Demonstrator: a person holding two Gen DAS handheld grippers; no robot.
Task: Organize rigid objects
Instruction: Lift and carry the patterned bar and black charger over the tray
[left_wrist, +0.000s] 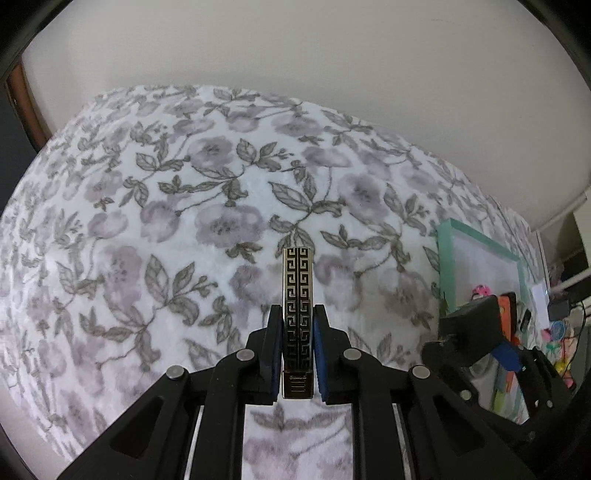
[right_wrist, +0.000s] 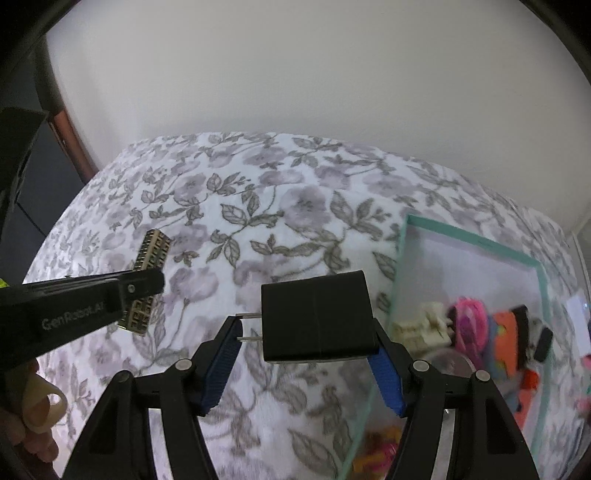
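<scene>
Right wrist view, clear bin (right_wrist: 476, 243) beside tool-held black charger (right_wrist: 317, 317)

Both grippers are black with silver pivot pins, blue-padded jaws, and white "GenRobot.AI" lettering on the left gripper (right_wrist: 147, 284).

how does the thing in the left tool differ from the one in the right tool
The patterned lighter in the left tool is slim, with a gold and black key-pattern surface; the black plug adapter in the right tool is blocky, plain and matte. The patterned lighter runs lengthwise between the pads, while the black plug adapter sits crosswise, its two metal prongs pointing left. Both are gripped and held above the floral blanket.
</scene>
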